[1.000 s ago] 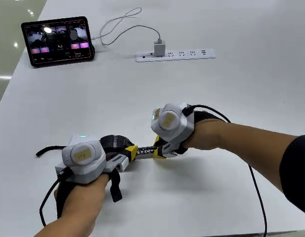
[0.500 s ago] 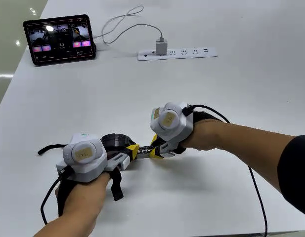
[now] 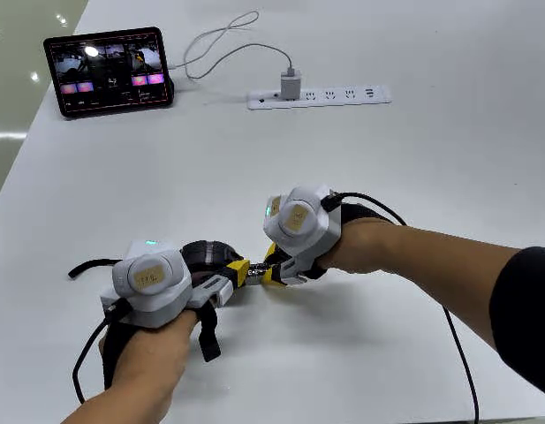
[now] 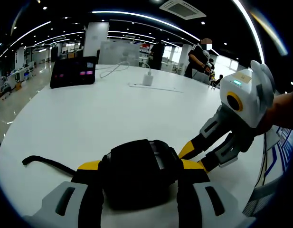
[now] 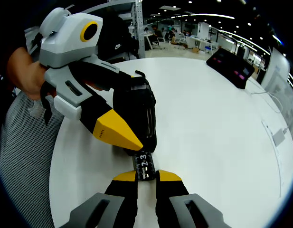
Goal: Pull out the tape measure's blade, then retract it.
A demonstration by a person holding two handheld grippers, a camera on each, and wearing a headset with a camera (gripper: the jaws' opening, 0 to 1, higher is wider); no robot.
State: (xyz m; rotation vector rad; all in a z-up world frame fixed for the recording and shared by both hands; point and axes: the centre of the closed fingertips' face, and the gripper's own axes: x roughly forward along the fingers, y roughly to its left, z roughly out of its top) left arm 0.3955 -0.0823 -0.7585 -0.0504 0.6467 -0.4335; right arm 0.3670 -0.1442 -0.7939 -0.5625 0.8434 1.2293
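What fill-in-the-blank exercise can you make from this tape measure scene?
1. The left claw is shut on the black ____.
2. The right claw pinches the tape measure by its ____, where the numbers 2 and 3 show.
3. At the far side of the table, the charger is plugged into the ____.

Missing words: tape measure; blade; power strip.
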